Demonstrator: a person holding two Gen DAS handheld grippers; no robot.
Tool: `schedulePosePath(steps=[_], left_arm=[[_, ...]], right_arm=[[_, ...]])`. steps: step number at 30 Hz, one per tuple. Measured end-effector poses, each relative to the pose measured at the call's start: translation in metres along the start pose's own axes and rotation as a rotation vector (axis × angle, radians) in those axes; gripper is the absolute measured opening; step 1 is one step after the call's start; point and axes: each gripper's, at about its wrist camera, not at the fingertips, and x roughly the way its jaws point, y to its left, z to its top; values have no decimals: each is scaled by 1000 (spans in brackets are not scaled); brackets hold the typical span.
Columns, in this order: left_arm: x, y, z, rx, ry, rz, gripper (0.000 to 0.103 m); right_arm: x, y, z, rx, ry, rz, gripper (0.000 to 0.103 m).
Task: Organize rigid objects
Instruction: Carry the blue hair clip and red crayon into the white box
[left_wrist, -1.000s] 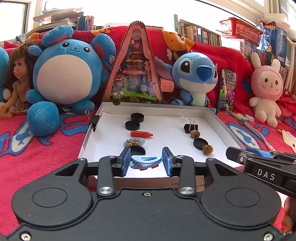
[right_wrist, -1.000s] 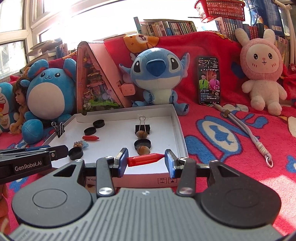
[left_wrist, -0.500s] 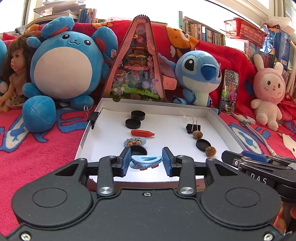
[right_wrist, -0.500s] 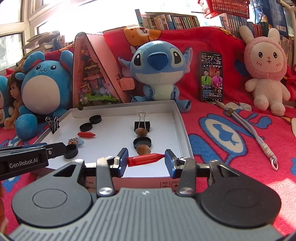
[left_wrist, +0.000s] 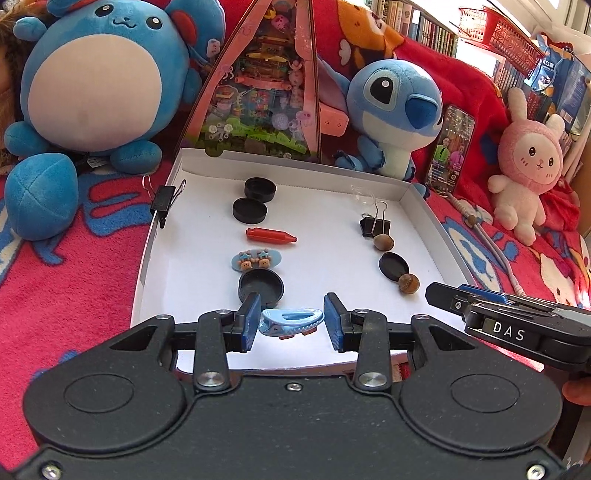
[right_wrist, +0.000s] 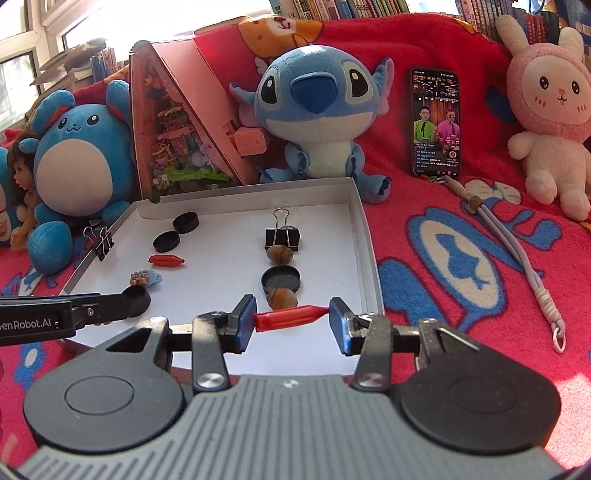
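Note:
A white shallow box (left_wrist: 421, 206) lies on the red blanket and holds two rows of small objects. My left gripper (left_wrist: 291, 322) is shut on a light blue hair clip (left_wrist: 291, 320) over the box's near edge, just behind a black cap (left_wrist: 260, 285). My right gripper (right_wrist: 292, 320) is shut on a red crayon-shaped piece (right_wrist: 291, 317), held crosswise above the near end of the right row, just in front of an acorn (right_wrist: 281, 297). The left row also has a blue bear clip (left_wrist: 256, 260), another red piece (left_wrist: 271, 236) and two black caps (left_wrist: 250, 210).
The right row holds a binder clip (right_wrist: 282, 236), an acorn (right_wrist: 280, 253) and a black lid (right_wrist: 280, 280). Another binder clip (left_wrist: 163, 199) grips the box's left wall. Plush toys (right_wrist: 317, 110), a pink triangular toy box (left_wrist: 266, 85) and a phone (right_wrist: 436, 122) stand behind.
Both grippers have moved forward and higher over the box's near edge, each still holding its object. The objects in the box have not moved.

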Motion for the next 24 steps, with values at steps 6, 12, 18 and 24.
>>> schedulePosePath(steps=[6, 12, 18, 24], left_arm=[[4, -6, -4, 34, 14, 26, 36], [10, -9, -7, 49, 23, 44, 36], [18, -10, -10, 63, 20, 64, 36], [23, -10, -13, 77, 3, 77, 36]], right_arm=[[13, -4, 4, 41, 74, 6, 49], [22, -5, 6, 56, 106, 8, 49], [27, -2, 6, 53, 114, 8, 49], [28, 0, 4, 47, 99, 12, 49]])
